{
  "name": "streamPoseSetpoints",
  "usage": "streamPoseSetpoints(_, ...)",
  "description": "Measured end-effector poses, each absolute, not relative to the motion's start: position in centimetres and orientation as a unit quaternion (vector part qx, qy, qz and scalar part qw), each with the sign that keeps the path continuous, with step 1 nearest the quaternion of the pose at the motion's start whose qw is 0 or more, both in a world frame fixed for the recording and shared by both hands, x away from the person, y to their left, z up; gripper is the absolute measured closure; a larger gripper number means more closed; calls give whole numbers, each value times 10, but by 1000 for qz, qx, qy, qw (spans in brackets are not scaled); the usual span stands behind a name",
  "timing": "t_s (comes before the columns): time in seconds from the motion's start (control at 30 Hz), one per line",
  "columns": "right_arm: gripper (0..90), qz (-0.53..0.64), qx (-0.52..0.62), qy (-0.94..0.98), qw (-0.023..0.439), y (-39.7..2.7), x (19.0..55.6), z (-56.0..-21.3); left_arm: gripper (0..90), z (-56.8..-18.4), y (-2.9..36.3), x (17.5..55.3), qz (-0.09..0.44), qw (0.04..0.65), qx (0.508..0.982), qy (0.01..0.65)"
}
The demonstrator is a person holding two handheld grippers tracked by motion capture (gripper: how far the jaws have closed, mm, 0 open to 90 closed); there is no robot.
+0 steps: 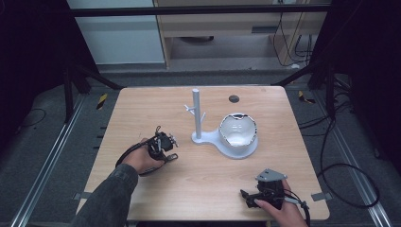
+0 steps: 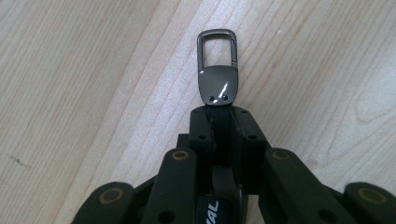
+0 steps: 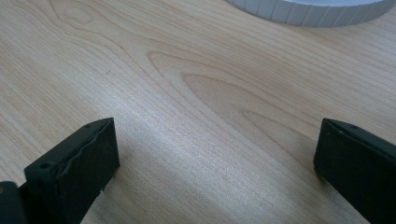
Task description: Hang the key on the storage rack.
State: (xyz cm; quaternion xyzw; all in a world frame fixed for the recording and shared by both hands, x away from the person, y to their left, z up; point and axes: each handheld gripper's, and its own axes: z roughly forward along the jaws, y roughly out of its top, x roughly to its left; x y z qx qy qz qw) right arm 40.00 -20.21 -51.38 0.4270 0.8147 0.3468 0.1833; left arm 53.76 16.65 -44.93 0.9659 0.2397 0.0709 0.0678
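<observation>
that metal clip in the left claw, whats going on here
A person works at a wooden table with a claw in each hand. The left claw is shut on the strap of a dark metal keychain clip, low over the wood. The right claw rests open near the table's front edge. A white stand with pegs and a dish waits mid-table.

Left hand-held gripper (image 1: 171, 148) rests on the table (image 1: 142, 109) near a white stand (image 1: 197, 118)

High view overhead facing forward, gripper views close above shared table (image 1: 198, 179)
</observation>
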Motion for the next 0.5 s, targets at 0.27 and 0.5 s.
streamPoseSetpoints(0.27, 4, 346, 427, 815, 184, -202, 400, -514, 795, -443, 175, 533, 76, 88, 962, 249)
streamPoseSetpoints(0.5, 4, 346, 427, 815, 184, -202, 400, -514, 796, -439, 182, 530, 81, 102, 957, 258)
